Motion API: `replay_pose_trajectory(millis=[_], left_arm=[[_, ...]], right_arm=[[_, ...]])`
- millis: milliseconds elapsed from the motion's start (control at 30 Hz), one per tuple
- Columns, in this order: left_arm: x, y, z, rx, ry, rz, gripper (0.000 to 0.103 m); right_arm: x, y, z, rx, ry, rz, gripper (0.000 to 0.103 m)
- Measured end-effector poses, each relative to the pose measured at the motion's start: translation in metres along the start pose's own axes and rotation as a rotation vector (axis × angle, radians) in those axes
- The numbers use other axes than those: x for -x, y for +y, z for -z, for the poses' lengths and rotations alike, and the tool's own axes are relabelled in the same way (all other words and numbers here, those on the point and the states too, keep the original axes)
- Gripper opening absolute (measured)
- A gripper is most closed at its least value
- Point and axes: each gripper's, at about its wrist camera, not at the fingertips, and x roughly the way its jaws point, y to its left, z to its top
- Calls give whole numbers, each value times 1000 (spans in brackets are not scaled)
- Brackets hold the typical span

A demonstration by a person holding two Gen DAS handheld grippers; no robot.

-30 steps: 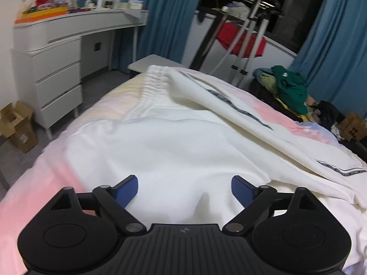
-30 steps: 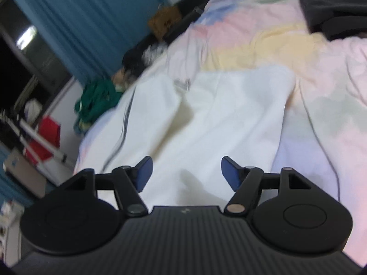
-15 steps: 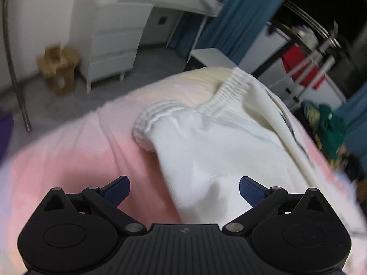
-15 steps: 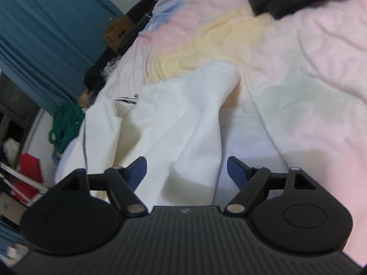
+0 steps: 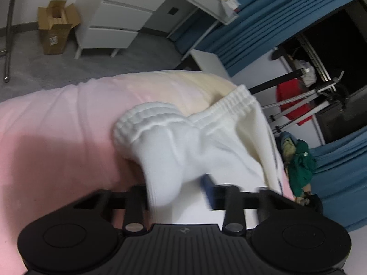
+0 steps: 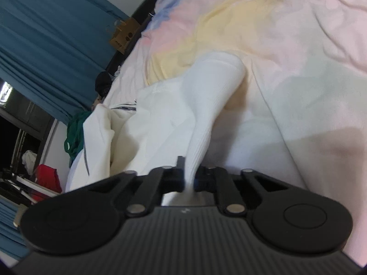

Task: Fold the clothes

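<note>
White cotton sweatpants [image 5: 206, 142] with a ribbed elastic waistband lie spread over the pastel pink-and-yellow quilted bedspread [image 5: 57, 137], waistband toward the far edge of the bed in your left wrist view. Your left gripper [image 5: 176, 190] has a thick bunch of that white fabric between its jaws; the jaws are closing on it, the blue pad [image 5: 207, 190] on the right side blurred, the left one hidden behind the cloth. Fabric rises from the bed into the grip as a rounded fold.

Your right gripper [image 6: 189, 178] has its fingers drawn together, clamped on a narrow ribbed strip of the same pants [image 6: 206, 105], which stretches up from the bedspread [image 6: 298, 45] like a tent.

Surroundings, left view: white drawer unit [image 5: 114, 23] far left, open brown cardboard box [image 5: 55, 27] beside it on the grey floor, blue curtains [image 5: 263, 11] far right, crumpled green garment [image 5: 300, 165] right of the bed.
</note>
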Motion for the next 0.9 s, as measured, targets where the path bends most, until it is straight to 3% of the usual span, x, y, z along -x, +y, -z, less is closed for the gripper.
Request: replay_pose_trajectory(millis=[100, 433, 633, 767, 900], left_arm=[[10, -12, 0, -45, -36, 3, 8], [84, -16, -17, -134, -97, 32, 5], [124, 14, -29, -120, -43, -20, 5], [115, 27, -27, -124, 35, -94, 6], [114, 25, -20, -166, 35, -105, 12]], right_arm=[[13, 8, -4, 23, -60, -31, 5], [50, 12, -4, 37, -64, 9, 5], [67, 14, 1, 105, -32, 107, 5], [56, -1, 3, 57, 58, 194, 8], [58, -8, 2, 3, 56, 184, 12]])
